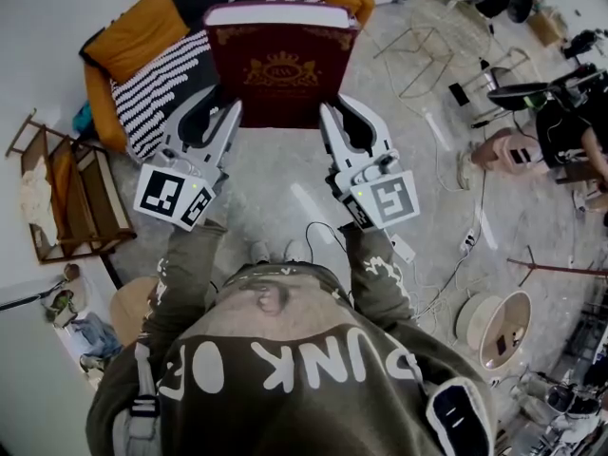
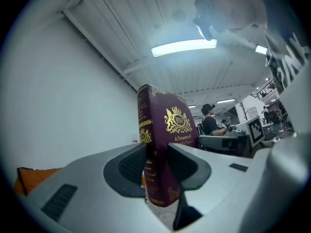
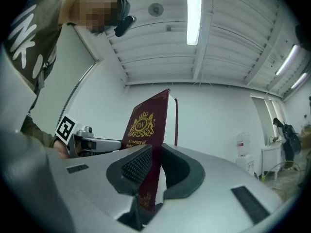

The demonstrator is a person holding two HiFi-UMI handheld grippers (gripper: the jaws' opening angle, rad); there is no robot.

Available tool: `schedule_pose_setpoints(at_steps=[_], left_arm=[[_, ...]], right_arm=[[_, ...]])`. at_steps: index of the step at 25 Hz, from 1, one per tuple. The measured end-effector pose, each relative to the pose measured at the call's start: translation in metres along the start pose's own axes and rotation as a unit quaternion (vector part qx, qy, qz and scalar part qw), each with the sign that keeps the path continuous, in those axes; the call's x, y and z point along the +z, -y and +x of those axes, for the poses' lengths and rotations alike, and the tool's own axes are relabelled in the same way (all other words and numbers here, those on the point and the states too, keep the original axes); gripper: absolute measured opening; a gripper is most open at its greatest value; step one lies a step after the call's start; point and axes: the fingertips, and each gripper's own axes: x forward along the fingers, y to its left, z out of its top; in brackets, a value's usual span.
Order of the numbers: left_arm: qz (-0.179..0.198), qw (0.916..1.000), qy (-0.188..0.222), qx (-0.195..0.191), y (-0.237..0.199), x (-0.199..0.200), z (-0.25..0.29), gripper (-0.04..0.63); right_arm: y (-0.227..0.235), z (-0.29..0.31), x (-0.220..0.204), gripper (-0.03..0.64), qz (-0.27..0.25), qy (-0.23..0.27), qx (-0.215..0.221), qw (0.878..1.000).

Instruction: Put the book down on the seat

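A thick maroon book (image 1: 280, 65) with a gold crest is held up in the air, its cover facing me, over an orange seat (image 1: 142, 31) with a black-and-white striped cushion (image 1: 161, 88). My left gripper (image 1: 228, 114) is shut on the book's lower left corner. In the left gripper view the book (image 2: 165, 125) stands upright, its spine clamped between that gripper's (image 2: 158, 166) jaws. My right gripper (image 1: 332, 114) is shut on the lower right corner. In the right gripper view the book's cover (image 3: 146, 123) and page edge sit between that gripper's (image 3: 155, 171) jaws.
A wooden rack (image 1: 66, 193) stands to the left of the seat. Cables (image 1: 446, 255) trail over the floor at my right, near a round white fan (image 1: 499, 326). A wire frame (image 1: 418, 55) and a seated person (image 1: 570, 131) are farther right.
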Motion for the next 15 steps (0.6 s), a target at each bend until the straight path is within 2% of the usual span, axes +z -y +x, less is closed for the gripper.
schedule_pose_setpoints(at_steps=[6,11,15], left_arm=[[-0.002,1.0,-0.006,0.006,0.0,-0.009,0.005,0.124],[0.002,0.9997,-0.021,0.008,0.028,-0.018,0.029,0.123],[0.0,0.9996,-0.027,0.009,0.034,-0.026,0.039,0.123]], right_arm=[[0.005,0.001,-0.007,0.061,-0.001,-0.006,0.005,1.0],[0.036,-0.021,-0.011,0.061,0.021,0.003,-0.003,1.0],[0.049,-0.026,-0.019,0.06,0.027,-0.003,-0.005,1.0]])
